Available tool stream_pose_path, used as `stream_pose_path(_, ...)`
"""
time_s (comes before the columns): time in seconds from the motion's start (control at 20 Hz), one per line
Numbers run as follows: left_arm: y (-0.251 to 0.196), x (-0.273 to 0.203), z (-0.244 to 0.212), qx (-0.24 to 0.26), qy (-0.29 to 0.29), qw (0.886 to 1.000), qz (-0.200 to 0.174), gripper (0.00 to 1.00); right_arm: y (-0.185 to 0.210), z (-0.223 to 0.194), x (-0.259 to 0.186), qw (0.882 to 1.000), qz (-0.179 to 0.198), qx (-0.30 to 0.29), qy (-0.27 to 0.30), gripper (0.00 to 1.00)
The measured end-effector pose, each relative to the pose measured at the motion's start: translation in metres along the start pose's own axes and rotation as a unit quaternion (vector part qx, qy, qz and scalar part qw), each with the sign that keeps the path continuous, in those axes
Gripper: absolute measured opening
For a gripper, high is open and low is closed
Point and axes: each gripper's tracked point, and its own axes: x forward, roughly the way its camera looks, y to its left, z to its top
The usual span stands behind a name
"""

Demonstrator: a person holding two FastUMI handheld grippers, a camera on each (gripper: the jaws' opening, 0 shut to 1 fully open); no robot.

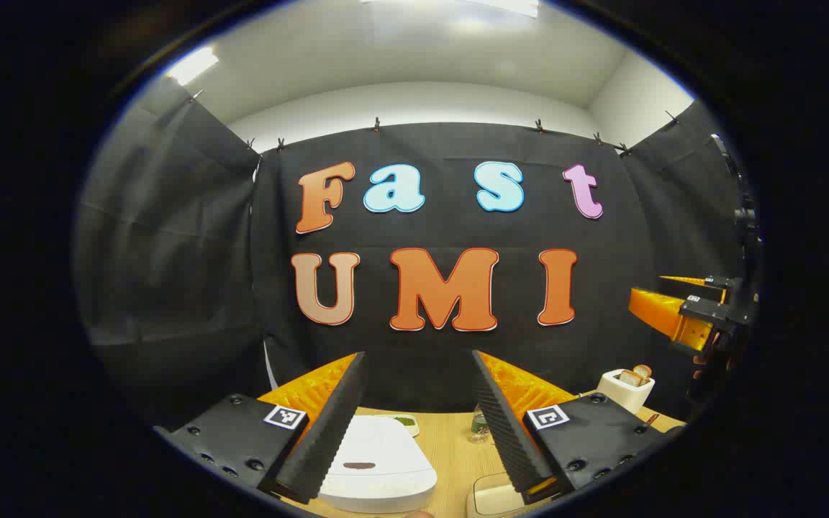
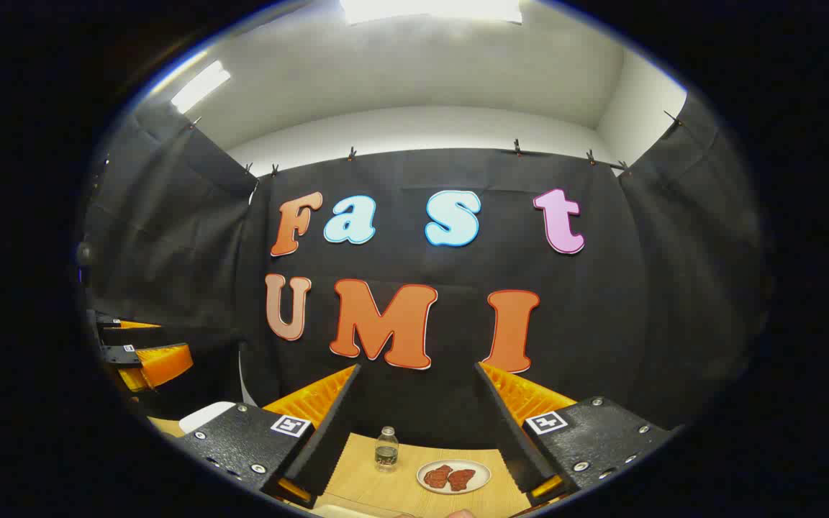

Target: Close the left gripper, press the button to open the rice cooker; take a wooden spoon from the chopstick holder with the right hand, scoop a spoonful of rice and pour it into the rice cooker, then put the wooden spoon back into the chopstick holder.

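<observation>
The white rice cooker [image 1: 378, 467] sits low on the wooden table with its lid down, just below and between the fingers of my left gripper [image 1: 418, 356], which is open and holds nothing. A white chopstick holder [image 1: 627, 388] with wooden handles sticking out stands at the back right of the table. My right gripper [image 2: 418, 368] hangs open and empty above the table; in the left gripper view it shows at the far right, above the holder. A corner of the rice cooker [image 2: 202, 416] peeks in at the lower left of the right gripper view.
A small glass bottle [image 2: 386, 447] and a plate of red pieces [image 2: 453, 476] stand on the table [image 2: 371, 485] ahead of the right gripper. A small dish of something green [image 1: 404, 422] lies behind the cooker. A pale container [image 1: 492, 500] sits at the near edge.
</observation>
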Motion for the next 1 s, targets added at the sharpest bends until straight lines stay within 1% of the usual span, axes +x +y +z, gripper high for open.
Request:
stream_pose_path(0.1, -0.007, 0.000, -0.001, -0.002, 0.005, 1.000, -0.003, 0.96, -0.004, -0.002, -0.002, 1.000, -0.002, 0.005, 0.002, 0.93)
stream_pose_path(0.15, -0.008, 0.000, 0.000, -0.002, 0.005, 1.000, -0.002, 0.96, -0.006, -0.004, -0.003, 1.000, -0.004, 0.010, 0.005, 0.96)
stream_pose_path(0.2, -0.009, 0.001, 0.001, 0.001, 0.005, 1.000, 0.000, 0.96, -0.008, -0.006, -0.004, 1.000, -0.005, 0.016, 0.007, 0.93)
stream_pose_path(0.35, -0.014, 0.001, 0.005, 0.009, 0.001, 1.000, 0.000, 0.96, -0.009, -0.007, -0.005, 1.000, -0.009, 0.021, 0.009, 0.93)
stream_pose_path(0.6, -0.017, -0.001, 0.004, 0.008, 0.004, 1.000, -0.006, 0.97, -0.009, -0.010, -0.010, 0.999, -0.016, 0.028, 0.018, 0.93)
stream_pose_path(0.65, -0.017, -0.002, 0.005, 0.008, 0.004, 1.000, -0.007, 0.97, -0.009, -0.009, -0.010, 0.999, -0.017, 0.033, 0.018, 0.96)
stream_pose_path(0.7, -0.017, -0.003, 0.005, 0.008, 0.005, 1.000, -0.008, 0.97, -0.007, -0.008, -0.012, 0.999, -0.014, 0.037, 0.016, 0.93)
stream_pose_path(0.85, -0.015, -0.005, 0.004, 0.006, 0.008, 1.000, -0.007, 0.97, -0.005, -0.005, -0.015, 0.999, -0.010, 0.037, 0.015, 0.93)
stream_pose_path(0.9, -0.016, -0.005, 0.003, 0.005, 0.008, 1.000, -0.007, 0.94, -0.005, -0.006, -0.015, 0.999, -0.010, 0.035, 0.016, 0.93)
stream_pose_path(1.0, -0.013, -0.007, 0.003, 0.005, 0.008, 1.000, -0.005, 0.96, -0.006, -0.008, -0.014, 0.999, -0.014, 0.030, 0.019, 0.93)
